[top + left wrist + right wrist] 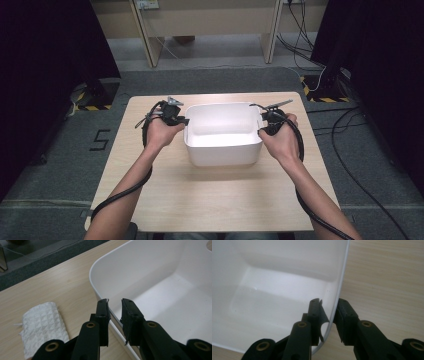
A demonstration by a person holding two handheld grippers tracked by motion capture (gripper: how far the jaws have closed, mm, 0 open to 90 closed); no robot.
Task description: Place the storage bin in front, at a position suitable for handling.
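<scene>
White, smooth, round-cornered plastic tub (223, 150) on the wood-grain counter (200, 200); left tongs (114, 305) pinching its left rim, right tongs (329, 305) straddling its right rim, slightly spread.

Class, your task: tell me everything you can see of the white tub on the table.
The white rectangular plastic tub has rounded corners, a thin smooth rim and a glossy inside with nothing in it. It stands upright, open side up, at the middle of the pale wooden table. The left gripper straddles its left wall, the right gripper its right wall, one jaw inside and one outside.
</scene>
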